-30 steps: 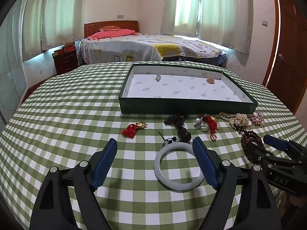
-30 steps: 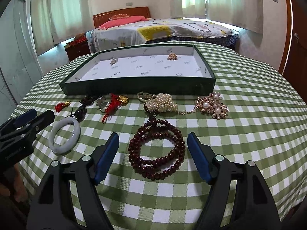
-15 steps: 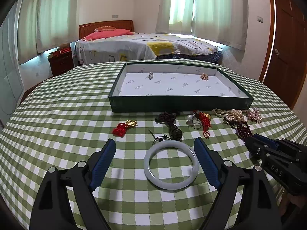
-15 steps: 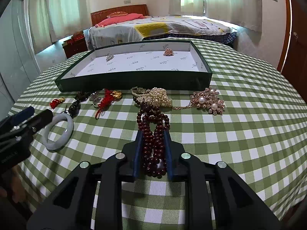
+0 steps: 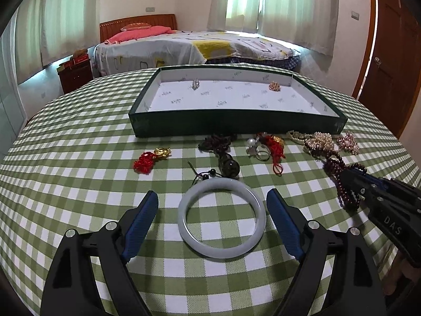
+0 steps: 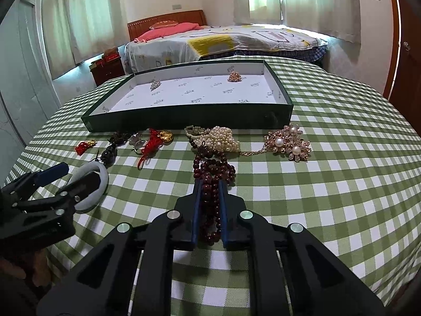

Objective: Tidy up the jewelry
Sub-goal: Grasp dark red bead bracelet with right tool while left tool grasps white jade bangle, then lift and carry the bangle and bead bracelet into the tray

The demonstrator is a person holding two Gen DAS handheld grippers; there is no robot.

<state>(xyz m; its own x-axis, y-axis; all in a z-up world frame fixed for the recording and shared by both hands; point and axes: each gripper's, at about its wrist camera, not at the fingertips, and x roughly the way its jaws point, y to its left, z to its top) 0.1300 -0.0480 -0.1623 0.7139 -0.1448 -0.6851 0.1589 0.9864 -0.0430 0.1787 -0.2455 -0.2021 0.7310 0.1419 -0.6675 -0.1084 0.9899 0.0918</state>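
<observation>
Two grippers sit low over my green checked tablecloth [image 6: 342,184]. My right gripper [image 6: 209,184] is clenched on the dark red bead bracelet [image 6: 213,168], its blue pads pinching the loops into a narrow bundle whose long axis runs straight away from me toward the tray; the far loops spill out past the fingertips onto the cloth. My left gripper [image 5: 211,202] is spread wide, grasping nothing, with the pale jade bangle [image 5: 221,218] lying flat between its fingers [image 5: 142,218], touching neither. Just beyond the bangle I see a dark bead pendant on a cord [image 5: 229,167], and to its left a red knot with a gold charm [image 5: 151,158]. Directly past the bracelet lies a heap of pearl strands [image 6: 223,139], between it and the tray wall; a gold pearl brooch [image 6: 288,144] sits to the right, a second red tassel charm [image 6: 155,142] to the left. Farther on stands the dark green tray [image 6: 184,115], white-lined, holding two small pieces near its back wall.
</observation>
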